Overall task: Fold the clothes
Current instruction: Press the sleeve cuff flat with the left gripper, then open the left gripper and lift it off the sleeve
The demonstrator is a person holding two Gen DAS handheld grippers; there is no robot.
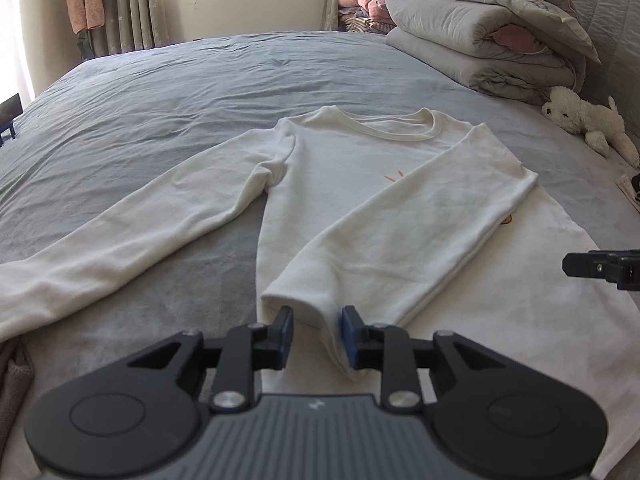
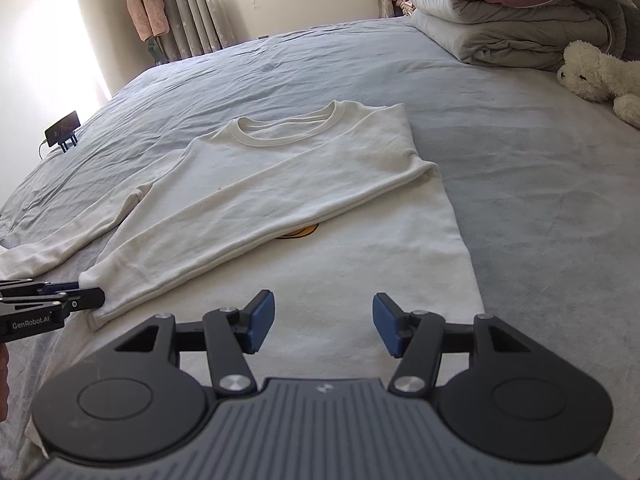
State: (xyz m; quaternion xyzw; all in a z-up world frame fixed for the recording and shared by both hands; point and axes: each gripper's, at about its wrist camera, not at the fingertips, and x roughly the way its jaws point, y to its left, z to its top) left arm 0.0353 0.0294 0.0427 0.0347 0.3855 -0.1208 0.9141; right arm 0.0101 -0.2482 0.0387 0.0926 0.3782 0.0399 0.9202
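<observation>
A white long-sleeved shirt (image 1: 360, 184) lies flat on the grey bed, collar away from me; it also shows in the right wrist view (image 2: 304, 184). Its right sleeve (image 1: 400, 240) is folded diagonally across the body. Its left sleeve (image 1: 132, 236) stretches out over the bed. My left gripper (image 1: 317, 326) is partly open, its pads on either side of the folded sleeve's cuff (image 1: 304, 304); it also shows in the right wrist view (image 2: 72, 296). My right gripper (image 2: 323, 322) is open and empty above the shirt's lower body; its tip shows in the left wrist view (image 1: 600, 266).
A grey bed sheet (image 1: 200, 92) covers the bed. Folded grey quilts (image 1: 488, 28) are stacked at the far right. A white plush dog (image 1: 588, 120) lies beside them. A small dark device (image 2: 64, 128) stands at the bed's left edge. Curtains and a window are behind.
</observation>
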